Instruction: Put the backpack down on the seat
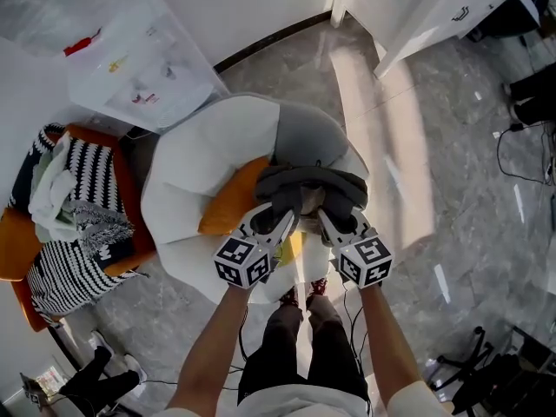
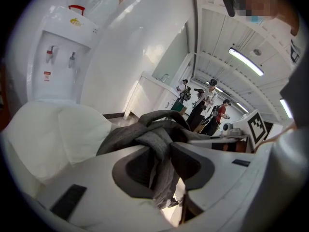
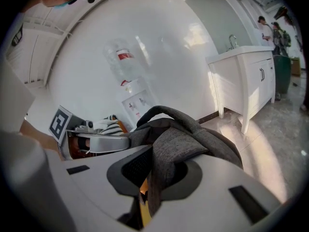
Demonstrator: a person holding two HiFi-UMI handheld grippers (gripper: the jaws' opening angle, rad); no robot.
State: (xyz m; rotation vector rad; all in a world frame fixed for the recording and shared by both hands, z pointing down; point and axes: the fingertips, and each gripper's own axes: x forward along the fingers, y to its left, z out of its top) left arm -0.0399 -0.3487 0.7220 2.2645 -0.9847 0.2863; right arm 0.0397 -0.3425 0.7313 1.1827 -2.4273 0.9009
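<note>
A dark grey backpack (image 1: pixel 311 188) hangs over the white padded seat (image 1: pixel 195 176), held up from the near side by both grippers. My left gripper (image 1: pixel 287 221) is shut on a grey fabric strap (image 2: pixel 161 151) of the backpack, which runs down between its jaws. My right gripper (image 1: pixel 328 221) is shut on another fold of the grey backpack fabric (image 3: pixel 169 161). In the left gripper view the backpack (image 2: pixel 154 129) bulges just past the jaws, with the white seat (image 2: pixel 58 134) to its left. An orange cushion (image 1: pixel 233 198) lies on the seat beside the backpack.
An orange chair (image 1: pixel 22 241) piled with black-and-white striped cloth (image 1: pixel 82 224) stands at the left. A white water dispenser (image 1: pixel 139 55) stands against the wall behind. White cabinets (image 1: pixel 452 7) are at the upper right. Cables (image 1: pixel 526 155) lie on the grey floor at the right. Several people (image 2: pixel 205 105) stand far off.
</note>
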